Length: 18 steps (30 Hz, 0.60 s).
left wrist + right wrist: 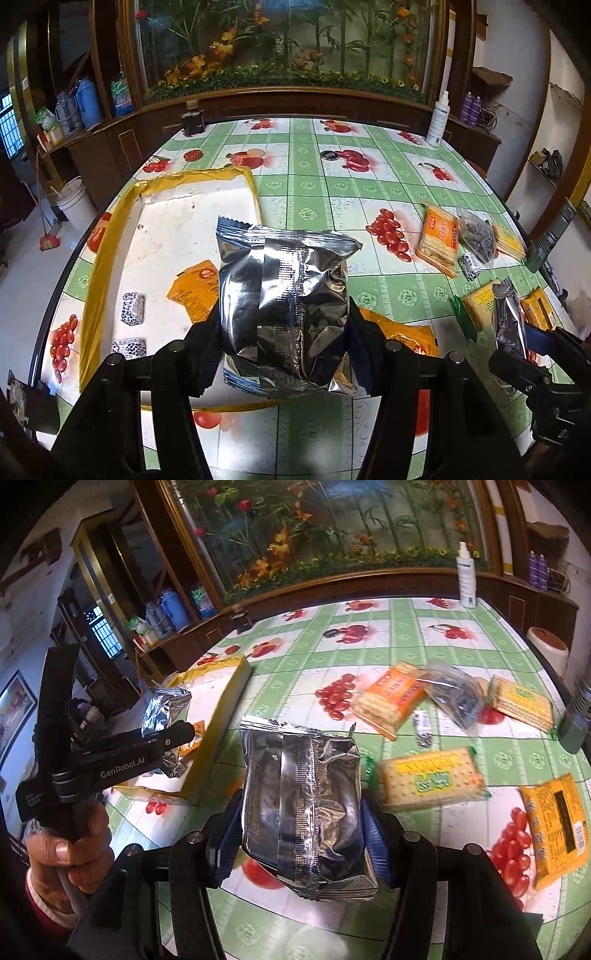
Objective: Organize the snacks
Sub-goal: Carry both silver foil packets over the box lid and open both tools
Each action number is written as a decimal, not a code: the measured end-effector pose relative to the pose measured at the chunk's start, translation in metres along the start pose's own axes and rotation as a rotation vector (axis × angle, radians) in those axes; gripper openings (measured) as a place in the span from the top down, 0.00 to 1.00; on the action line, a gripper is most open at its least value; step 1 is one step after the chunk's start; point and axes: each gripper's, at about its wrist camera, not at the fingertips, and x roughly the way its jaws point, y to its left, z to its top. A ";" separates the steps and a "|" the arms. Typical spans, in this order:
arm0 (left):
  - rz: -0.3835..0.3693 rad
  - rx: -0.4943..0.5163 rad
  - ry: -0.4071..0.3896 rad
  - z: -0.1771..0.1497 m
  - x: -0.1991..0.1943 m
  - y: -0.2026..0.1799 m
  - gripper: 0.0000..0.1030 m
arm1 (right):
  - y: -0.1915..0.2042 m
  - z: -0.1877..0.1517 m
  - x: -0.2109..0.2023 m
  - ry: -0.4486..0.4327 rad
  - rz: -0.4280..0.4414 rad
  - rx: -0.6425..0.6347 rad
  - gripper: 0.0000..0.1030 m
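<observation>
left gripper (pixel 284 328): fingers pinching a foil pack (pixel 286 306) over the yellow-rimmed tray (pixel 107 236), upright
right gripper (pixel 301 823): fingers pinching its own silver pack (pixel 301 812), right of tray

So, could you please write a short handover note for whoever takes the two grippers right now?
Left gripper: shut on a silver foil packet, held above the yellow-rimmed tray.
Right gripper: shut on a second silver packet, held over the table, right of the tray.
Done: the tray already holds an orange packet and two small black-and-white packets.
Left: release both silver packets into the tray, then collect what lies loose on the table: the orange cracker pack, the dark clear bag, two yellow cracker packs and the orange packet.
</observation>
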 end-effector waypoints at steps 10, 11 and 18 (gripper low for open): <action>0.051 -0.044 -0.025 0.000 -0.004 0.035 0.44 | 0.047 0.021 0.019 -0.004 0.077 -0.073 0.42; 0.055 -0.047 -0.027 0.001 -0.003 0.039 0.44 | 0.053 0.024 0.022 -0.004 0.086 -0.081 0.42; 0.078 -0.082 -0.033 0.003 -0.002 0.061 0.44 | 0.078 0.036 0.036 0.003 0.121 -0.121 0.42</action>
